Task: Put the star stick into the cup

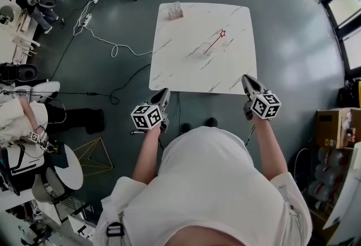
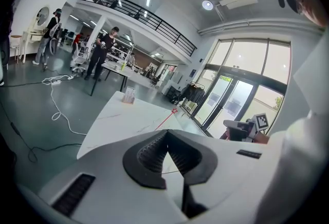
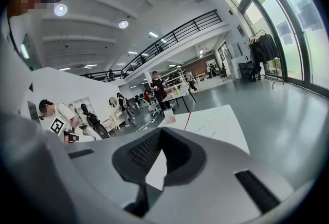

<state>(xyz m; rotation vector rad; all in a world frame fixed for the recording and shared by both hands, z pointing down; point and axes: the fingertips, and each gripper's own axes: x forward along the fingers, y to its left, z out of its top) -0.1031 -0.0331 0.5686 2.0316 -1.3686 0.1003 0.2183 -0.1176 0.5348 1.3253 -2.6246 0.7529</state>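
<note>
The star stick [image 1: 214,43] is a thin red rod with a star outline at its far end, on the white marbled table [image 1: 186,70]. Its near end rests at a faint clear cup [image 1: 205,51]; whether it is inside, I cannot tell. My left gripper [image 1: 163,93] hovers at the table's near left corner, shut with nothing between the pads. Off the near right corner, my right gripper [image 1: 247,79] is likewise shut and holds nothing. The stick [image 2: 164,121] shows beyond my left gripper [image 2: 166,133], and the stick [image 3: 188,121] lies beyond my right gripper [image 3: 160,130].
A small clear holder [image 1: 175,11] stands at the table's far left corner. A white cable [image 1: 98,39] snakes over the floor at left. Cardboard boxes [image 1: 333,126] stand at right, a seated person [image 1: 22,121] and a wire frame [image 1: 93,154] at left.
</note>
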